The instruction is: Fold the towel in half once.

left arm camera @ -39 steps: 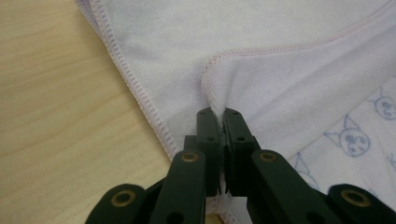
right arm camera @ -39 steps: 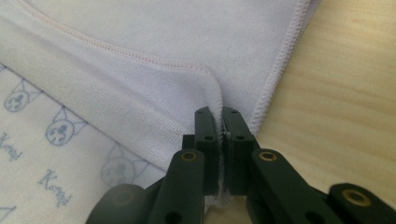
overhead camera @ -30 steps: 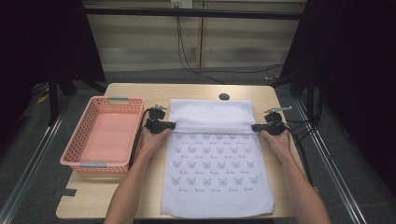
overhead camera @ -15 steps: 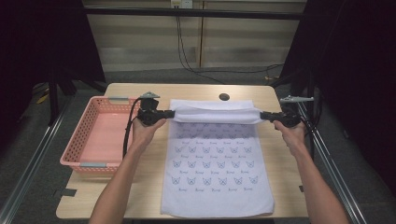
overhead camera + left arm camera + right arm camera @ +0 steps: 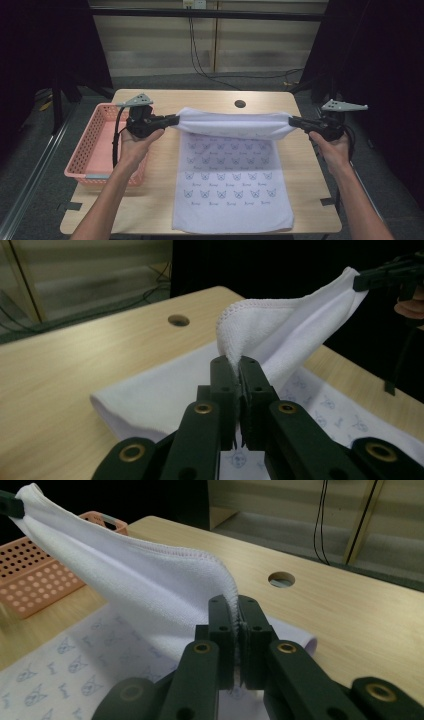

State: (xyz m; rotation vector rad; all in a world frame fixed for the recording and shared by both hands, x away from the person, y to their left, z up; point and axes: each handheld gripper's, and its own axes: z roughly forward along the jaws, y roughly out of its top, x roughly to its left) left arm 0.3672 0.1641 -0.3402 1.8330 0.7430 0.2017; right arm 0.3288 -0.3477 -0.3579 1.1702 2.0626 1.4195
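Two corners of the white towel (image 5: 232,125) are pinched in the high view, one by the left gripper (image 5: 172,120) and one by the right gripper (image 5: 295,121), and the far edge of the cloth hangs in the air between them like a slack band. The near part of the towel, printed with small blue cat faces, lies flat on the wooden table (image 5: 150,200), and the pink basket (image 5: 95,150) stands just beside it on the left. In the left gripper view the jaws of the left gripper (image 5: 239,365) are closed tight on the stitched hem of the towel (image 5: 280,335), and the cloth curves away toward the other gripper in soft folds. In the right gripper view the right gripper (image 5: 237,605) is also clamped on the hem of the towel (image 5: 135,580), with the basket (image 5: 35,575) behind the raised cloth. I judge the towel to be light, very soft and without any stiffness, so it will sag and fold wherever it is not held. It does not look slippery or fragile; the terry surface should give a good hold. The best places to take it are the hemmed corners, where the edge is thicker, and both corners should be kept level and a little stretched so the fold comes down straight.
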